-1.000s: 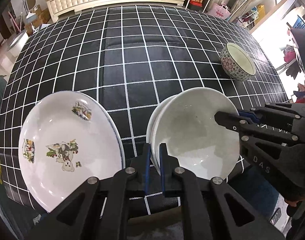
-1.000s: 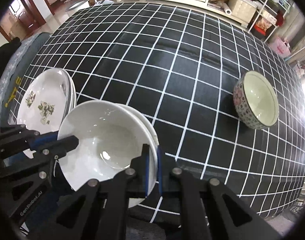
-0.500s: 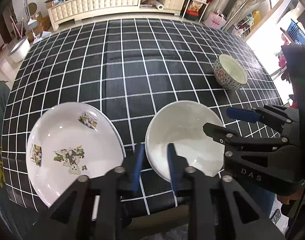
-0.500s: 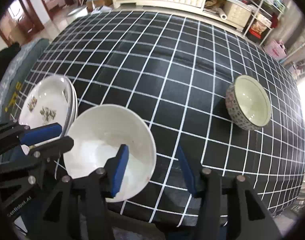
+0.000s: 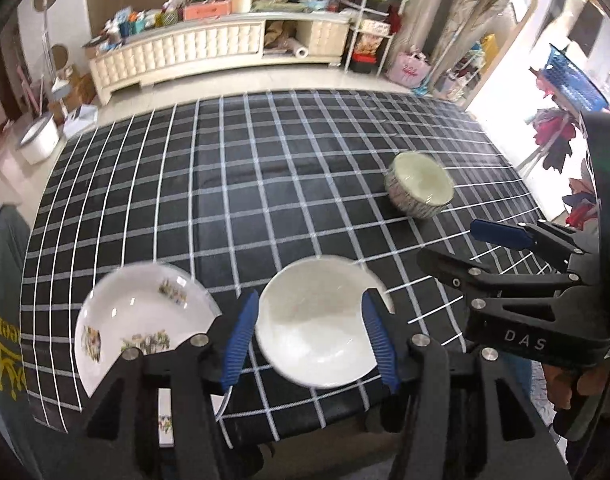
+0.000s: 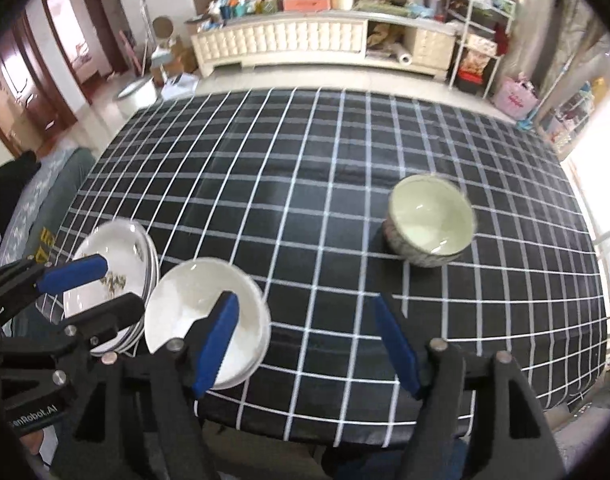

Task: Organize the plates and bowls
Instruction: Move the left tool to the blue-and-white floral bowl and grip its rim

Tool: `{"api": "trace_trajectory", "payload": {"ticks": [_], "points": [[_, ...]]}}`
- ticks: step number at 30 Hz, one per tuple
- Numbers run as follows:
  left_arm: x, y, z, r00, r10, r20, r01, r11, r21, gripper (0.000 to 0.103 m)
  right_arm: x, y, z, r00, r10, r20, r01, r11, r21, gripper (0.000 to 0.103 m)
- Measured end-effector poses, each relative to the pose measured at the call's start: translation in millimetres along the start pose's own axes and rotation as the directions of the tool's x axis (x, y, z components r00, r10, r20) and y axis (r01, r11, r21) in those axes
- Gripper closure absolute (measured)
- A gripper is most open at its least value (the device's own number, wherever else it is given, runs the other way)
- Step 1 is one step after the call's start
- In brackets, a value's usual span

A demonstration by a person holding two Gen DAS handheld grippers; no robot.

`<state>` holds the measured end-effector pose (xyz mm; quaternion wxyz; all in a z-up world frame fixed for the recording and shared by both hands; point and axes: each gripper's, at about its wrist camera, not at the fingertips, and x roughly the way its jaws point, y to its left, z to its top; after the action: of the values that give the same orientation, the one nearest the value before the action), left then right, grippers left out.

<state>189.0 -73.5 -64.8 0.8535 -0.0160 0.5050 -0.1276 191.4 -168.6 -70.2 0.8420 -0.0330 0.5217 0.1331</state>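
Note:
A stack of plain white bowls (image 5: 317, 320) sits near the table's front edge, also in the right wrist view (image 6: 185, 312). Left of it lies a stack of printed white plates (image 5: 141, 320), also in the right wrist view (image 6: 121, 256). A patterned bowl (image 5: 420, 190) with a pale green inside stands at the right, also in the right wrist view (image 6: 431, 220). My left gripper (image 5: 311, 334) is open and empty, above and behind the white bowls. My right gripper (image 6: 307, 340) is open and empty, to the right of them.
The table wears a black cloth with a white grid (image 5: 265, 184). Its front edge runs just under both grippers. A green chair back (image 5: 5, 304) stands at the left. A white cabinet (image 6: 305, 40) and shelves stand beyond the far edge.
Both grippers opened and let go of the white bowls' rim, then pulled back and up from the table. The bowls stay on the cloth.

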Motion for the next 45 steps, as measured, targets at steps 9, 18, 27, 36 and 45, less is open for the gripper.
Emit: {"api": "trace_trajectory", "payload": {"ticks": [9,18,27,36,45], "points": [[7.2,-36.8,42.0,0.998,0.02,0.056,-0.024,0.997,0.069,0.052,-20.7,-50.9,16.2,0.996,-0.053,0.067,0.048,0.995,0.083,0.028],[32.2,-80.3,77.7,0.998,0.014,0.066,-0.023,0.991,0.13,0.025,-22.3,-104.9,28.4,0.991,-0.094,0.098,0.081,0.988,0.13,0.028],[84.1,-105.2,105.0,0.999,-0.01,-0.037,0.014,0.992,0.122,0.017,-4.9,-146.4,38.5,0.989,-0.134,0.062,0.124,0.982,0.142,0.019],[133.9,-111.9,133.3,0.985,-0.017,-0.171,0.02,1.0,0.015,0.016,39.1,-181.9,50.5,0.994,-0.094,-0.053,0.101,0.983,0.155,0.017],[186.7,-115.3,146.4,0.963,-0.009,-0.271,0.009,1.0,-0.002,0.016,84.2,-197.8,55.6,0.992,0.0,-0.122,0.027,0.976,0.215,0.017]]}}
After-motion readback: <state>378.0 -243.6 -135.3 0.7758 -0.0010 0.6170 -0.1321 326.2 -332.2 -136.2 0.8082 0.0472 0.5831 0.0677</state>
